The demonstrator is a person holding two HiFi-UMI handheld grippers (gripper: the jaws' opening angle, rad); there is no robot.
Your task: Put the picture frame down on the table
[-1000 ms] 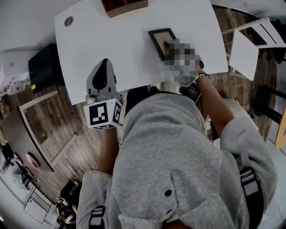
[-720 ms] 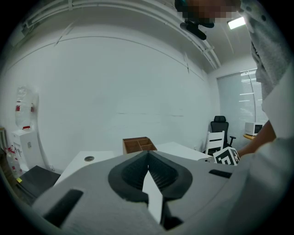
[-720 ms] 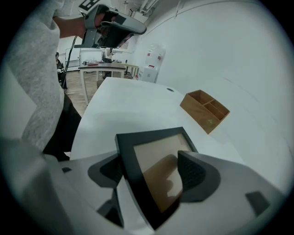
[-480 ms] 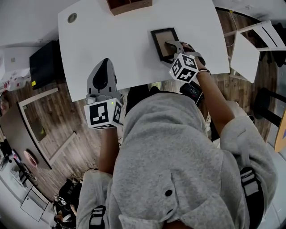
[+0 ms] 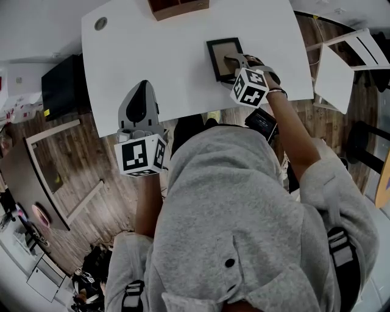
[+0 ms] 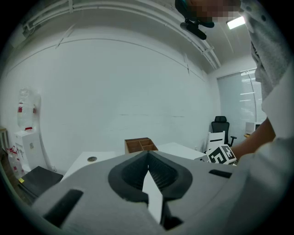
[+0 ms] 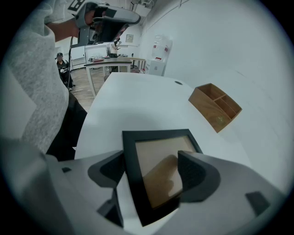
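Observation:
A black picture frame with a brown backing lies flat on the white table, right of the middle. In the right gripper view the frame sits between the spread jaws. My right gripper is open at the frame's near edge; its right jaw hovers over the glass and is mirrored in it, the left jaw stands beside the frame's left border. My left gripper is held over the table's near edge, left of the frame, shut and empty. Its jaws meet in the left gripper view.
A wooden box with compartments stands at the table's far edge. A round cable hole is at the far left corner. A white chair stands right of the table, and a black case is on the floor at the left.
The frame stays flat on the table in nearly the same spot. My right gripper remains at its near edge with only a small shift. The left gripper has not moved.

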